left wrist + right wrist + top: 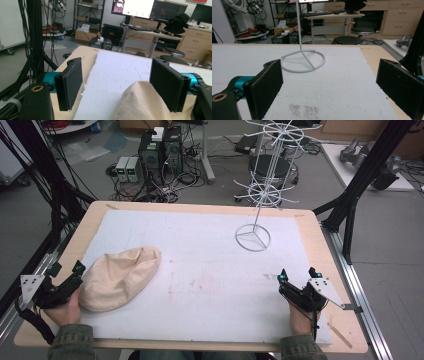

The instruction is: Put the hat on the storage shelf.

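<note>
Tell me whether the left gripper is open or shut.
Open: the left gripper has its jaws wide apart, the beige cloth hat between them, ungripped.

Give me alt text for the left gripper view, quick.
The left tongs stand open, their right jaw against the edge of a beige cloth cap lying on a white mat. Beyond the wooden table are desks with monitors and stools.

One beige cloth bag (120, 277), one white wire rack (265, 180), two tongs.
</note>
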